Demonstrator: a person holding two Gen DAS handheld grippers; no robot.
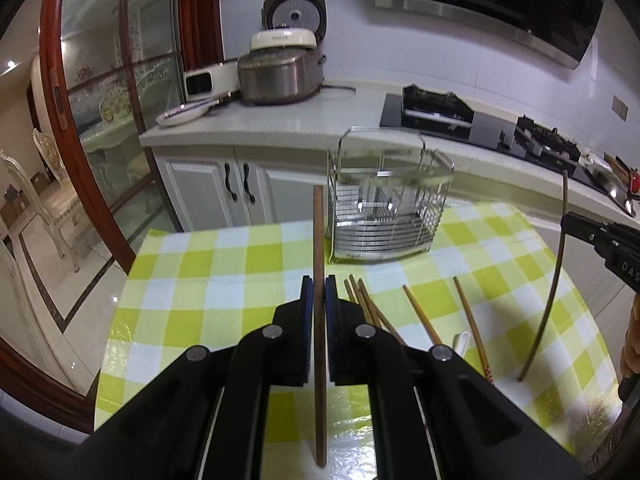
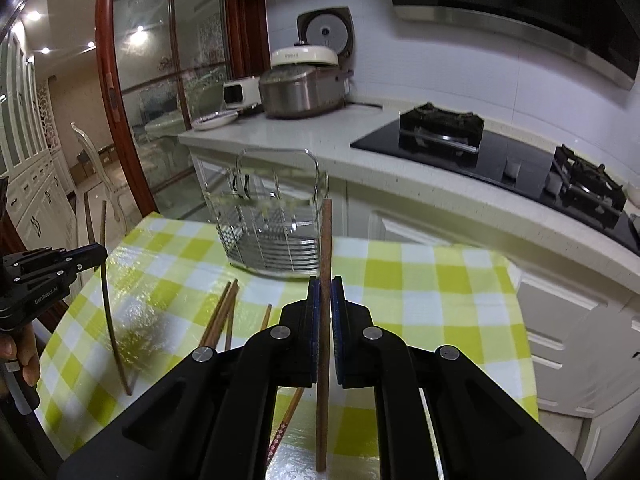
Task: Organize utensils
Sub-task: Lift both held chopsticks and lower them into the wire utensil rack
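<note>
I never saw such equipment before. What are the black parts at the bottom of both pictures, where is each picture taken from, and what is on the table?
No robot: a person holds a hand-held two-finger gripper in each hand, with a camera on each looking along its fingers.

One picture is from the left gripper, the other from the right gripper. Each is shut on one brown chopstick, the left chopstick and the right chopstick, held roughly upright.

On the green checked tablecloth stand a metal utensil rack and several loose chopsticks. A kitchen counter with a rice cooker is behind.
</note>
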